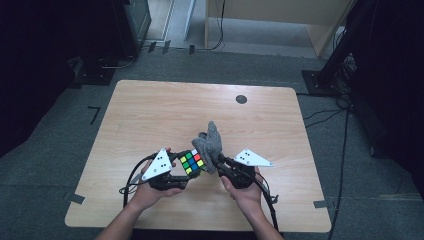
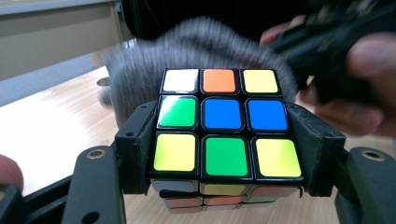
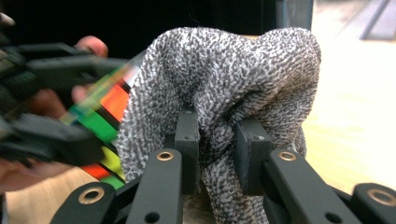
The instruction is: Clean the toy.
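Note:
A scrambled colour cube (image 1: 193, 162) (image 2: 223, 125) is held above the wooden table (image 1: 150, 115), clamped by its two sides in my left gripper (image 1: 186, 169) (image 2: 224, 154). Its upper face shows white, orange, yellow, green and blue tiles. A grey speckled cloth (image 1: 212, 142) (image 3: 224, 93) is bunched in my right gripper (image 1: 218, 162) (image 3: 217, 156), which is shut on a fold of it. The cloth lies against the cube's far side; in the left gripper view it looms blurred behind the cube (image 2: 201, 42). In the right gripper view the cube (image 3: 100, 126) shows at left, blurred.
A round dark grommet (image 1: 241, 99) sits in the table's far right part. Black cables trail from both grippers toward the table's near edge. Dark equipment stands on the floor left and right of the table.

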`<state>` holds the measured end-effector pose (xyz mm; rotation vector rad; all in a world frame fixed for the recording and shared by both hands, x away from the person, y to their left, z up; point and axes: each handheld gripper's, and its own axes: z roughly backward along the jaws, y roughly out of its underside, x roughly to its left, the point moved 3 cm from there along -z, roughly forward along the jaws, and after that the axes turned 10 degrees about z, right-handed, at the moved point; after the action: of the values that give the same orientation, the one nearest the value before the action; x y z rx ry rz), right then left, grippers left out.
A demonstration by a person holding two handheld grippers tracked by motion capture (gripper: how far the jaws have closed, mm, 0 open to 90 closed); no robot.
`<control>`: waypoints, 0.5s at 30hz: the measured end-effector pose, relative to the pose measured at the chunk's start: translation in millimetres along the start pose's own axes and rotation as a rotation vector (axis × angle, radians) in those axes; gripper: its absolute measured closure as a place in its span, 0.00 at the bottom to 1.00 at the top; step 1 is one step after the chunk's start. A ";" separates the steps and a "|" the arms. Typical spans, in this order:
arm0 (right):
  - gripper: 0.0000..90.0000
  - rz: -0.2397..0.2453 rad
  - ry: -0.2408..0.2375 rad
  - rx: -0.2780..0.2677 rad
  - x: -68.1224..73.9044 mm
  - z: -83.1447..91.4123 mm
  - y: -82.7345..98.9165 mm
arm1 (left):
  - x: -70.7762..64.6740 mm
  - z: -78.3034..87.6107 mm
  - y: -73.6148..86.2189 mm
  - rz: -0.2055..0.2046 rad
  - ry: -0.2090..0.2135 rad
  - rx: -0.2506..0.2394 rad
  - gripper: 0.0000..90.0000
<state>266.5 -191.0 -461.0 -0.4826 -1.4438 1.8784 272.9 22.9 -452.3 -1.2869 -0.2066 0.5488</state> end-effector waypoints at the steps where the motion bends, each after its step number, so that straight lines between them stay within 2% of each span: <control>1: 0.83 -0.009 0.002 0.007 -0.8 -0.1 0.9 | 0.8 -0.5 0.1 0.007 -0.001 0.005 0.38; 3: 0.83 -0.006 0.002 -0.005 0.7 2.4 -2.8 | 2.0 -2.5 1.4 0.010 -0.011 0.020 0.38; 4: 0.83 0.004 -0.004 -0.017 2.4 4.1 -5.8 | 2.2 -4.6 3.5 -0.001 -0.021 0.041 0.38; 6: 0.83 0.041 -0.020 -0.050 8.7 8.7 -14.5 | 1.2 -7.5 6.4 -0.016 -0.031 0.063 0.38; 8: 0.83 0.056 -0.022 -0.051 11.7 9.1 -16.5 | -0.2 -7.9 6.4 -0.016 -0.025 0.056 0.38; 10: 0.83 0.047 -0.011 -0.036 9.6 5.0 -11.5 | -1.2 -6.5 5.2 -0.024 -0.023 0.047 0.38; 13: 0.83 0.001 0.005 0.017 1.4 -2.1 -0.1 | 0.2 -2.3 2.6 -0.016 -0.012 0.025 0.38; 15: 0.83 -0.005 0.006 0.019 0.1 -2.5 0.6 | 2.3 -1.4 1.6 -0.008 -0.014 0.026 0.38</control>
<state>267.9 -189.3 -462.4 -0.4747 -1.4209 1.8828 275.1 23.1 -454.6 -1.2571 -0.2157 0.5525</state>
